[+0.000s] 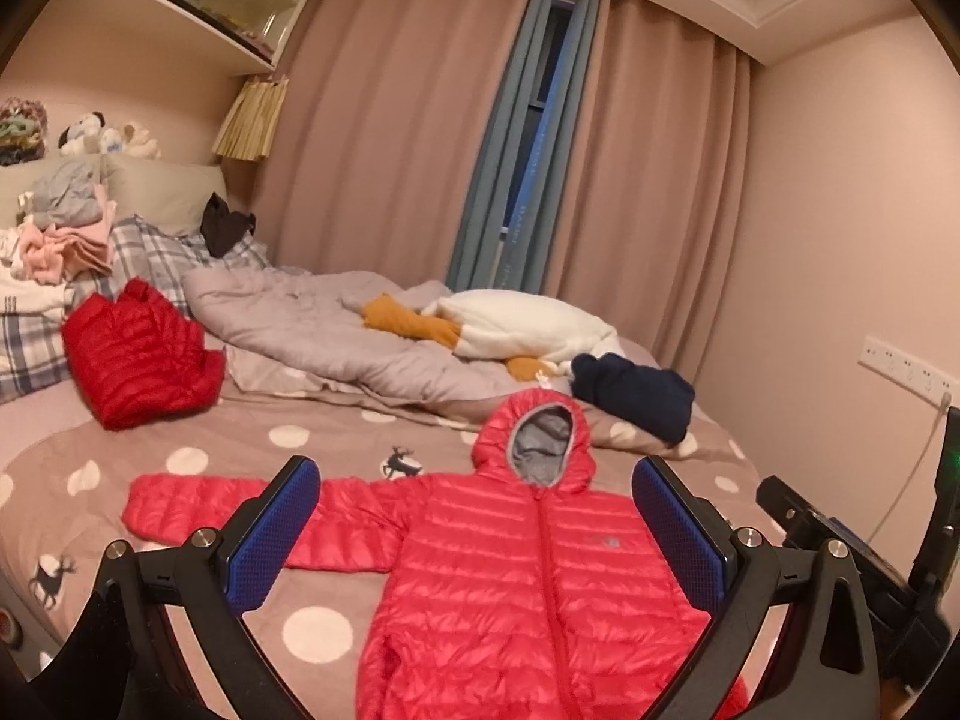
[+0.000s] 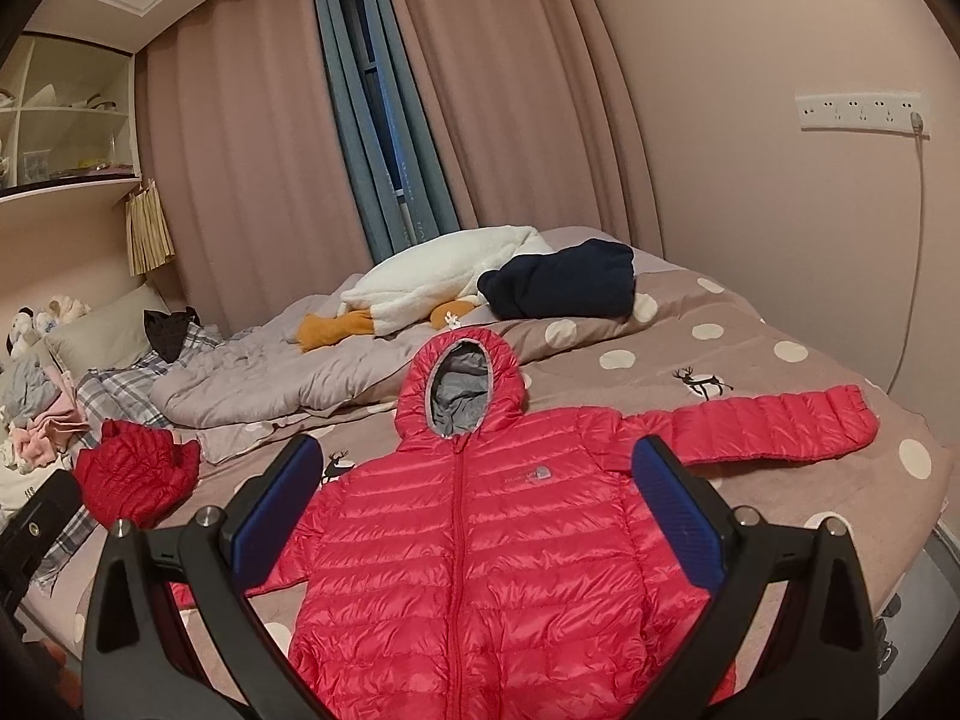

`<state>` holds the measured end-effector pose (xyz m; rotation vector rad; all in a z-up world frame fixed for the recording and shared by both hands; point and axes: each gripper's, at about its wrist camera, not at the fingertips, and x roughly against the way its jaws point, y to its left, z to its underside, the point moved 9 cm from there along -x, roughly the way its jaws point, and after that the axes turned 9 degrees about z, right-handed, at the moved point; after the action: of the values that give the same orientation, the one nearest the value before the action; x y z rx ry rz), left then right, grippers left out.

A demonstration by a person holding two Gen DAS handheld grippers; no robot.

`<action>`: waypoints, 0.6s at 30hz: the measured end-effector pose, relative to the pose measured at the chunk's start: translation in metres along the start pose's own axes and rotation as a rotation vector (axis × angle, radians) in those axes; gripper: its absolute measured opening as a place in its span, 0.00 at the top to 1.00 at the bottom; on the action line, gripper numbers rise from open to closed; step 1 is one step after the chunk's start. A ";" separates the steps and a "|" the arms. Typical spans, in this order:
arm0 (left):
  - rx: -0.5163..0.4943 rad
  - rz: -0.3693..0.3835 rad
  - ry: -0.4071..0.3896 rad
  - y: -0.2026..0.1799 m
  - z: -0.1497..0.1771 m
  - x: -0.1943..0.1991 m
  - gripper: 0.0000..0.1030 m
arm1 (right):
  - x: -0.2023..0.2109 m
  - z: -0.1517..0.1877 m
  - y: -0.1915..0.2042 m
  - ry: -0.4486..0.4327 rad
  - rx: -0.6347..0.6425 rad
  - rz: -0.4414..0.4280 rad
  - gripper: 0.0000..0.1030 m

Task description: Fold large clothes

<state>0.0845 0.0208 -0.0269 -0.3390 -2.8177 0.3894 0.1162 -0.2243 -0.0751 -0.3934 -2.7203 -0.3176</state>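
The left gripper [image 1: 477, 531] hung with its jaws spread wide and nothing between them. The right gripper [image 2: 477, 519] was likewise agape, its blue pads [image 2: 273, 510] holding nothing.

You have a glossy, quilted puffer jacket [image 1: 528, 576] in slick red nylon-like cloth, its hood lined in matt grey fabric. It lies on a bed cover [image 1: 228, 438] of soft, matt, slightly fuzzy cloth. Your left tool [image 1: 477, 531] and right tool [image 2: 477, 510] are matt black plastic, with shiny metal screw heads and blue, finely dimpled rubbery pads [image 1: 678, 531]. Behind, a second red quilted garment [image 1: 138, 354] shines likewise, a white plush toy [image 1: 528, 324] looks fleecy, and the curtains [image 1: 384, 120] are smooth matt cloth.
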 end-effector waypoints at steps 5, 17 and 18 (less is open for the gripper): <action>0.023 -0.002 0.001 0.000 -0.001 0.000 0.00 | -0.003 0.001 0.000 0.015 0.004 -0.010 0.00; 0.069 -0.012 0.019 0.005 0.002 -0.001 0.00 | -0.002 0.000 0.001 -0.002 0.032 0.021 0.00; 0.065 -0.019 0.016 0.006 0.002 0.000 0.00 | -0.003 0.000 0.000 -0.002 0.035 0.021 0.00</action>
<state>0.0853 0.0255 -0.0306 -0.2998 -2.7830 0.4712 0.1188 -0.2245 -0.0760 -0.4129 -2.7178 -0.2639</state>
